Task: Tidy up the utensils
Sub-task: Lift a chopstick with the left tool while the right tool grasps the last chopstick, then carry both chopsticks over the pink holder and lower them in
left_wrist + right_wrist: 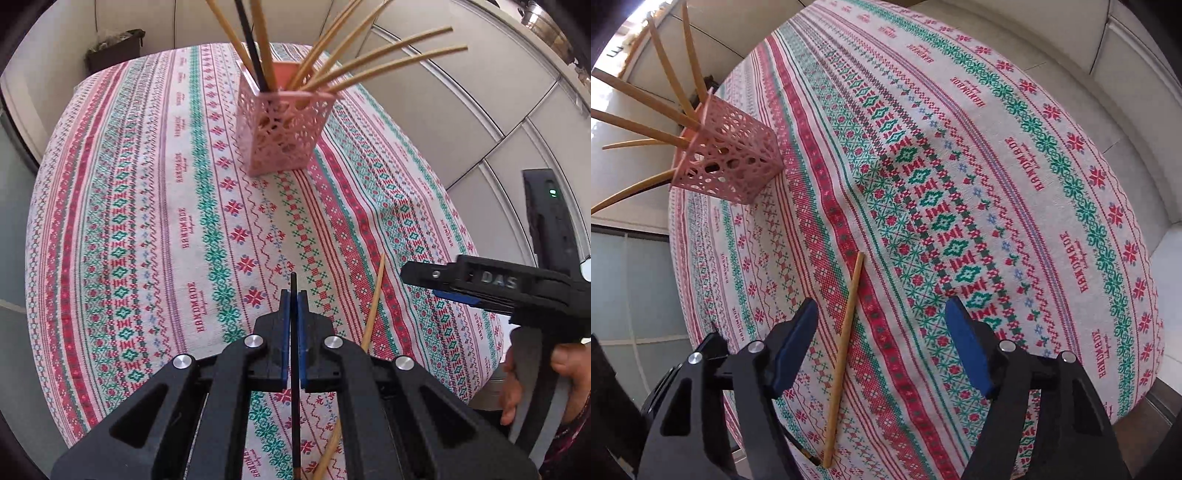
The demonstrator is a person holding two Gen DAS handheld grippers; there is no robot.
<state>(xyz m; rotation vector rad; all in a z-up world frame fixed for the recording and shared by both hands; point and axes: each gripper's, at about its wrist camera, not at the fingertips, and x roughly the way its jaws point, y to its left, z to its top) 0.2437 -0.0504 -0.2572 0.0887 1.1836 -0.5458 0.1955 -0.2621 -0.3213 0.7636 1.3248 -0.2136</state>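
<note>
My left gripper [293, 306] is shut on a thin black chopstick [294, 406], which runs straight down between its blue pads above the patterned tablecloth [147, 221]. A pink lattice holder [284, 129] stands further back with several bamboo chopsticks [388, 55] and one black one fanned out of it. A single bamboo chopstick [846, 339] lies flat on the cloth. My right gripper [882, 332] hovers over it, open; the stick lies between the fingers, nearer the left pad [798, 347], and neither pad touches it. In the left wrist view the right gripper [424, 284] comes in from the right.
In the right wrist view the pink holder [727, 158] stands at the far left near the table's edge. A dark planter [114, 51] sits beyond the far corner. A hand [517, 387] holds the right gripper's handle off the table's right edge. Pale wall panels [480, 129] surround the table.
</note>
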